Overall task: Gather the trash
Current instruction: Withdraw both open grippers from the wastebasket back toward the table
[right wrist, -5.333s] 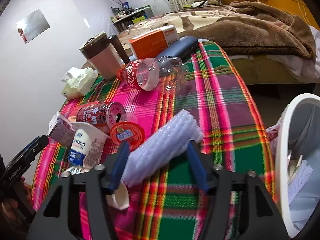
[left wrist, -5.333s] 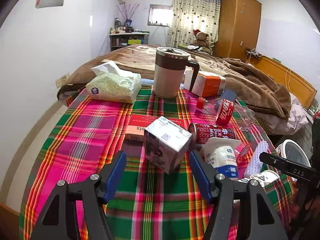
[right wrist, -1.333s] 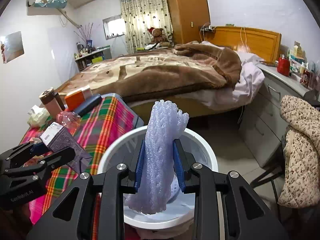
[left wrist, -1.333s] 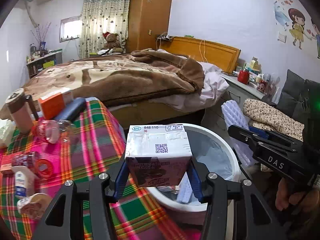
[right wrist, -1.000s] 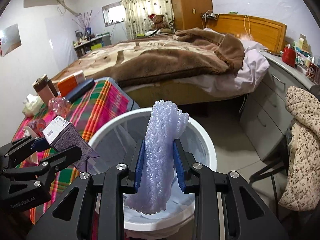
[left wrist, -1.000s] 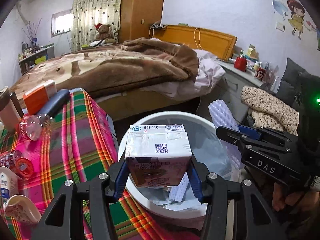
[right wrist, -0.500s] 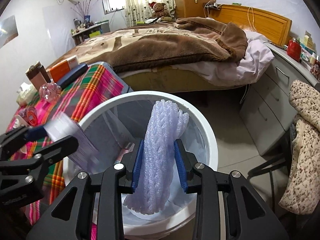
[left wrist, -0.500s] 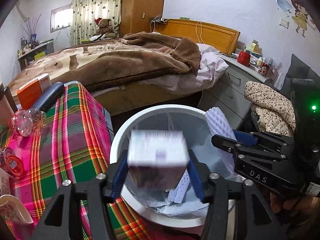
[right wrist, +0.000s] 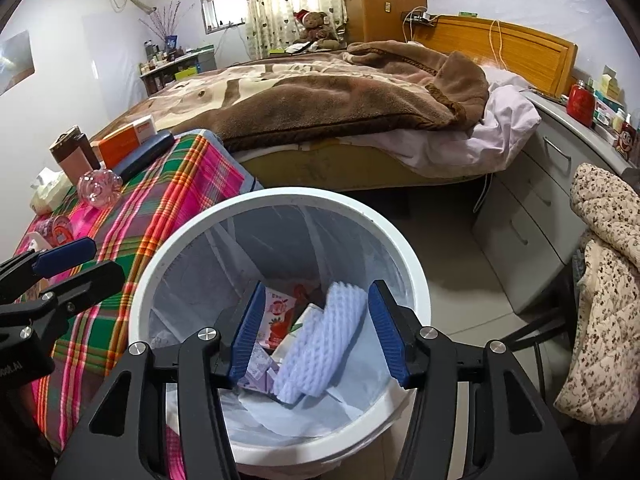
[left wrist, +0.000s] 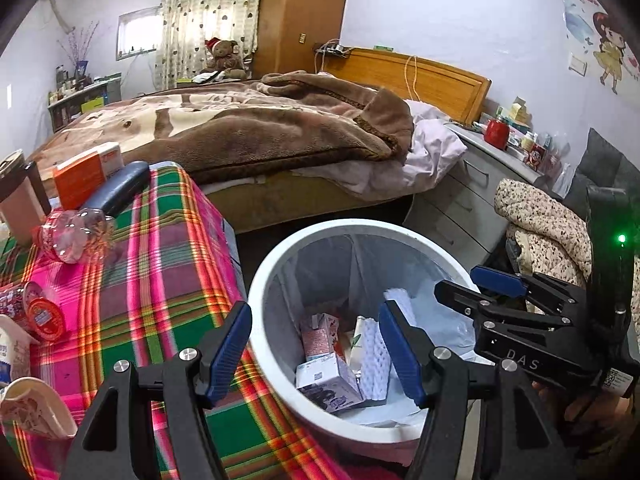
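A white bin (left wrist: pixel 340 226) (right wrist: pixel 280 196) with a liner stands on the floor beside the table. My left gripper (left wrist: pixel 314 312) (right wrist: pixel 106 258) hovers over its left rim with jaws opening and nothing between them. The purple drink carton (left wrist: pixel 328 382) (right wrist: pixel 258 368) lies inside the bin. My right gripper (right wrist: pixel 318 288) (left wrist: pixel 456 280) hangs above the bin, jaws opening. The lilac foam net (right wrist: pixel 320 344) (left wrist: pixel 374 352) lies loose below it, leaning on other trash, with the pads clear of it.
The plaid-clothed table (left wrist: pixel 160 280) at left holds a plastic bottle (left wrist: pixel 76 236), a red-lidded cup (left wrist: pixel 44 320), a mug (left wrist: pixel 20 200) and an orange box (left wrist: pixel 86 172). A bed (right wrist: pixel 340 100) lies behind, a grey dresser (right wrist: pixel 532 200) and a quilted garment (right wrist: pixel 608 280) at right.
Both grippers have opened. The carton has fallen from the left jaws into the bin, and the foam net has dropped from the right jaws into it.
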